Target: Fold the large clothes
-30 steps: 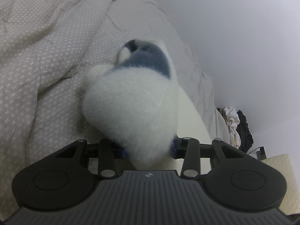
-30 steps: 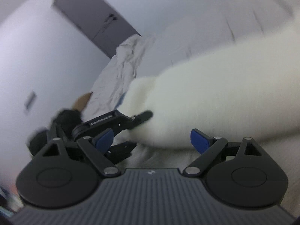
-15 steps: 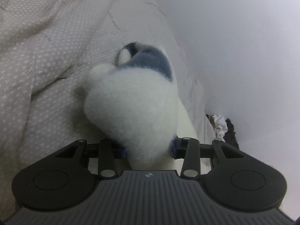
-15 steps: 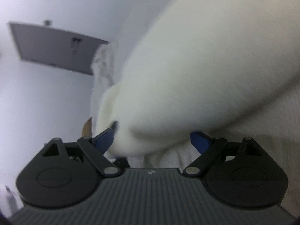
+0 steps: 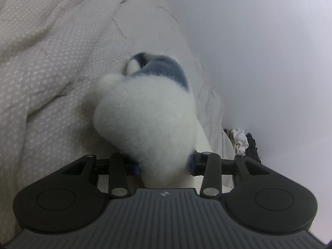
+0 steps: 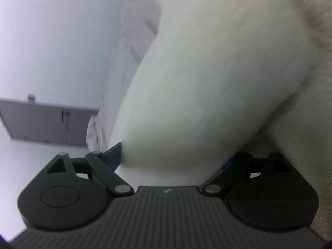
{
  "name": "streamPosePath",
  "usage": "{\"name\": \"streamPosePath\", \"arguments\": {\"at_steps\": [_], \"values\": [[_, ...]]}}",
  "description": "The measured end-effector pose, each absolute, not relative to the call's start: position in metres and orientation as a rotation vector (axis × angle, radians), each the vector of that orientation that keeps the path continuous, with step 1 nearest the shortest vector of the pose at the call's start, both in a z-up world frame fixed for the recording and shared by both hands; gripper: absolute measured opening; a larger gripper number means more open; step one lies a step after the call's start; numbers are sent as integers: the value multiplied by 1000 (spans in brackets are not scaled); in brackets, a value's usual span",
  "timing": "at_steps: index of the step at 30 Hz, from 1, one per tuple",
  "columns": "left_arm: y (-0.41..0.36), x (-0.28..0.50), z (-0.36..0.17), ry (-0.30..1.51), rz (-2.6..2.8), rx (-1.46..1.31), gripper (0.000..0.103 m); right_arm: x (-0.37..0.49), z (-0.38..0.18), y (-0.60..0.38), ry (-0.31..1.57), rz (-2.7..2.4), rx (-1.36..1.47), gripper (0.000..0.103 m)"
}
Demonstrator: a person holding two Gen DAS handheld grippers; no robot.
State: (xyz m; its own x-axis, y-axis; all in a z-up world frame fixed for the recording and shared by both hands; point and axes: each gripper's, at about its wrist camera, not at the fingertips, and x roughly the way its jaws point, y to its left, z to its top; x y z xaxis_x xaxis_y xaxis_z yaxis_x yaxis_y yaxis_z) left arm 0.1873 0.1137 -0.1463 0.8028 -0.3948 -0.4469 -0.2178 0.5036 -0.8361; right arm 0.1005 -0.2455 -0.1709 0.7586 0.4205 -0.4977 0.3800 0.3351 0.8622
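Left gripper (image 5: 165, 165) clamped on white fluffy garment (image 5: 145, 120) with blue patch, bunched above patterned bedspread (image 5: 41, 72) near its wall-side edge. Right gripper (image 6: 173, 161) spread wide, garment (image 6: 207, 83) between fingers, grip unclear.

The left gripper (image 5: 165, 165) has both blue pads sunk in the pile of the fluffy white garment (image 5: 145, 120), so only slivers of them show. The garment's near part drops out of sight behind the gripper body, and its blue-grey section (image 5: 166, 68) at the far end is soft-focused; what part of the garment it is cannot be told.

In the right wrist view the whole garment (image 6: 207, 72) is smeared by blur and runs off the top edge. The right gripper (image 6: 172, 159) has its right pad mostly hidden behind the fleece.

The heap of clothes (image 5: 242, 141) far right is too small to identify. The grey door (image 6: 47, 122) is cut by the left edge.
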Motion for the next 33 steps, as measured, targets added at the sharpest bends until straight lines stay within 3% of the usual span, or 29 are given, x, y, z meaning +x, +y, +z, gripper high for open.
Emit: {"name": "streamPosePath", "arguments": {"at_steps": [4,7,10,13,25,33], "values": [[112,192,-144,654,-116,-1032,46,99,-169,-247,737,-2,1219,90],[107,193,-137,645,-122,-985,43,99,-164,-245,743,-20,1170,81],[99,187,-128,624,-126,-951,42,95,-151,-245,738,-20,1126,61],[95,177,-118,599,-153,-915,41,85,-135,-248,703,-2,1054,53],[88,135,-76,531,-279,-878,41,56,-69,-260,653,55,957,52],[35,165,-18,478,-394,-838,41,60,-25,-305,555,53,999,52]]}}
